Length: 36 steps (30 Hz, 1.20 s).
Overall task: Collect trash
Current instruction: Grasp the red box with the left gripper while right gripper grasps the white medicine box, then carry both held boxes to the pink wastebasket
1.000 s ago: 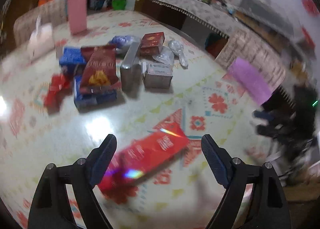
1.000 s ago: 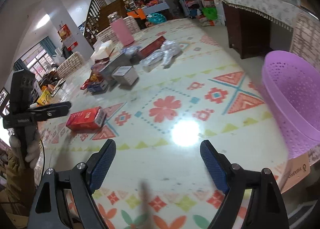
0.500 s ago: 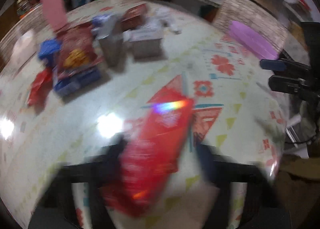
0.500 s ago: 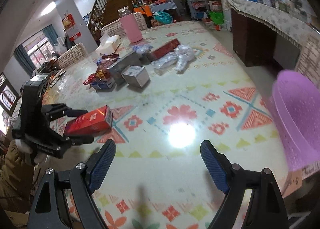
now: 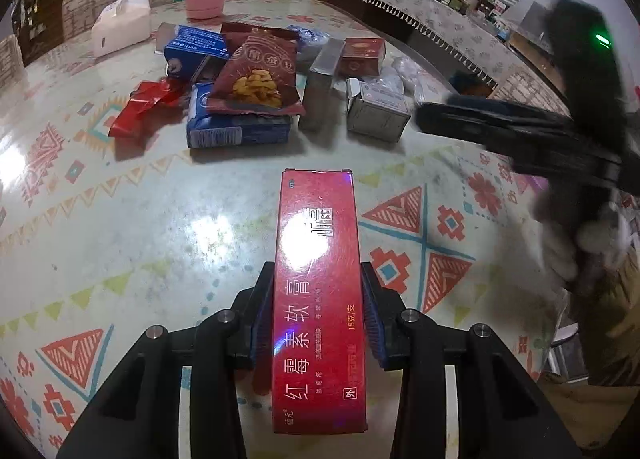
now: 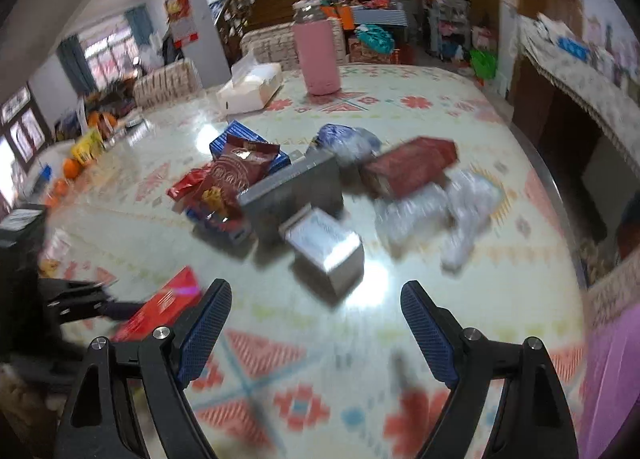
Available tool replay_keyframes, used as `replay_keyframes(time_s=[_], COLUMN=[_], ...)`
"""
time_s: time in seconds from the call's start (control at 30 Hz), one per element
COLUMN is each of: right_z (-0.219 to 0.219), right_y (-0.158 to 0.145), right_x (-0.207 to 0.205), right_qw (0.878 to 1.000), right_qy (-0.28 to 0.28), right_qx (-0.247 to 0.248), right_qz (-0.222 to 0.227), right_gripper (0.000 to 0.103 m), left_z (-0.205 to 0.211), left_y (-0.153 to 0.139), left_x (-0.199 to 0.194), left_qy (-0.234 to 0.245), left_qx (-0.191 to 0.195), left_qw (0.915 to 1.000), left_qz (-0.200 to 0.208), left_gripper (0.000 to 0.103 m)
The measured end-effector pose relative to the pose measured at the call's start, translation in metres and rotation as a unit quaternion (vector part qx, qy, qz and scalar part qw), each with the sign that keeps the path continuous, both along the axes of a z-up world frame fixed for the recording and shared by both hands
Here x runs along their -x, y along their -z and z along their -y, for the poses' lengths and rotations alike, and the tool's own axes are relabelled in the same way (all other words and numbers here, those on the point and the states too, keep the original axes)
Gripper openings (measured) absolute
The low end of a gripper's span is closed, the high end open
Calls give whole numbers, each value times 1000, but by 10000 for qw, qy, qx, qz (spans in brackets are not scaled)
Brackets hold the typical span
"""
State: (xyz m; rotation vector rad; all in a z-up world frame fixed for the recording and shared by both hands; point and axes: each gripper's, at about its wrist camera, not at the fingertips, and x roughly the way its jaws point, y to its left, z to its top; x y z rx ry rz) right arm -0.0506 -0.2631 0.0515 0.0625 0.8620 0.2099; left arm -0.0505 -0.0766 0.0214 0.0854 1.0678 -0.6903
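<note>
My left gripper (image 5: 318, 323) clamps a long red cardboard box (image 5: 318, 291) by its sides, above the patterned glossy table (image 5: 132, 227). Gold print on the box reads 红霉素软膏, with 15克/支 beside it. My right gripper (image 6: 316, 333) stands wide open with nothing between its blue textured pads. Beyond lie a snack bag (image 5: 258, 77), blue boxes (image 5: 236, 127), a silver box (image 6: 326, 245) and crumpled clear plastic (image 6: 460, 211).

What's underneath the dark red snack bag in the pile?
The snack bag lies on top of a blue box, overlapping a second blue box behind it. Whatever else sits beneath the bag is covered and cannot be seen.
</note>
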Motion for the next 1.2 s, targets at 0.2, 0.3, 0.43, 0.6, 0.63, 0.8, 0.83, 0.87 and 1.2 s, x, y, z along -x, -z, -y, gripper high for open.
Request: replay_keyframes(time_s=[0.2,0.3,0.43,0.6,0.63,0.8,0.83,0.87,1.2], right_z=[-21,-25,-24,-17,-16,2,8,12,59], right_y=[18,28,29,17,14,3,1,0,-14], right_x=[-42,-51,-45,-18,-12,29,39,47,119], right_qw=[9973,9953,9958,9974,9977,9985,9986,9985,9945], right_qy=[-111,-24,28,97,119,339,410,469,961], right_qx=[720,934,874,689,649,419,343,273,-340], right_qz=[-121,-240,-278,-162,-142,-38,-18,-4,250], right_gripper=[83,63,58,58,58,58,58,58,58], left_z=[-3,0,8,8,6,-4,-4,-5,25], left_y=[1,1,0,-4,-7,-24,-28,-31,-49], left_x=[-2,1,8,13,15,25,27,29,57], left_qy=[44,70,3,-214,-277,-491,-511,-524,-346], left_qx=[193,186,-44,-147,-113,-27,-11,9,8], left_qw=[9997,9997,10000,9995,9994,9981,9979,9977,9971], left_qz=[-124,-102,45,154,169,370,403,431,674], left_gripper=[46,49,49,39,39,39,39,39,39])
